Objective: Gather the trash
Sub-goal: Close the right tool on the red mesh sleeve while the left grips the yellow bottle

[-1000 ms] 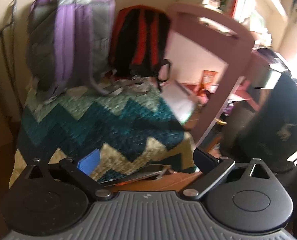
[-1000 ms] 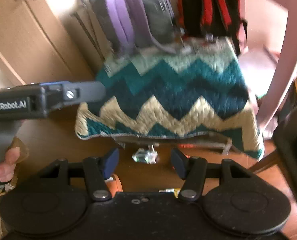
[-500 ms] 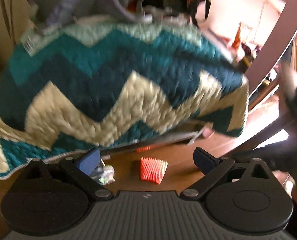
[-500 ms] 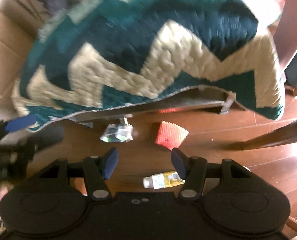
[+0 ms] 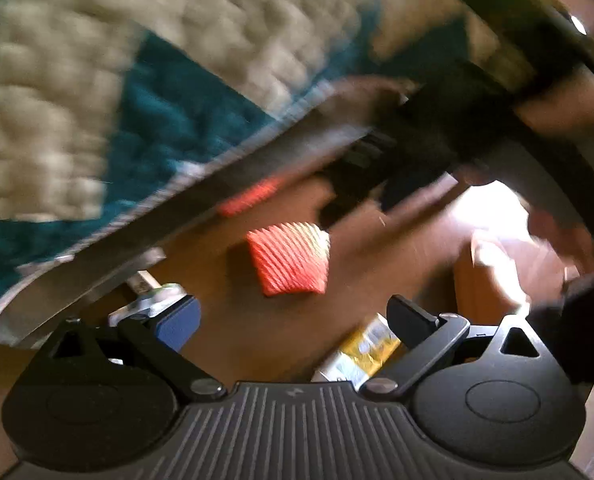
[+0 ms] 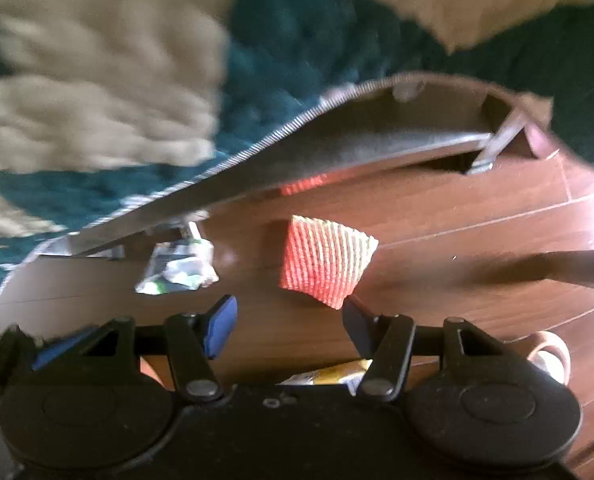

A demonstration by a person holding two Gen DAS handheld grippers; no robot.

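A ribbed orange-red piece of trash point(image 5: 291, 258) lies on the wooden floor just ahead of my left gripper point(image 5: 293, 320), which is open and empty. It also shows in the right wrist view point(image 6: 325, 260), just ahead of my right gripper point(image 6: 289, 326), open and empty. A crumpled clear and green wrapper point(image 6: 179, 266) lies left of it, and shows beside my left finger point(image 5: 149, 302). A small yellow-labelled bottle point(image 5: 361, 354) lies close under both grippers, also in the right wrist view point(image 6: 329, 374).
A bed with a teal and cream zigzag quilt point(image 6: 97, 92) hangs low over the floor, with its metal frame edge point(image 6: 297, 156) just behind the trash. A dark blurred object point(image 5: 413, 140) sits at the upper right of the left view. Wooden floor point(image 6: 477, 216) spreads right.
Both grippers have dropped lower and closer to the floor trash. The bags and room have left view; the quilt edge now fills the top.
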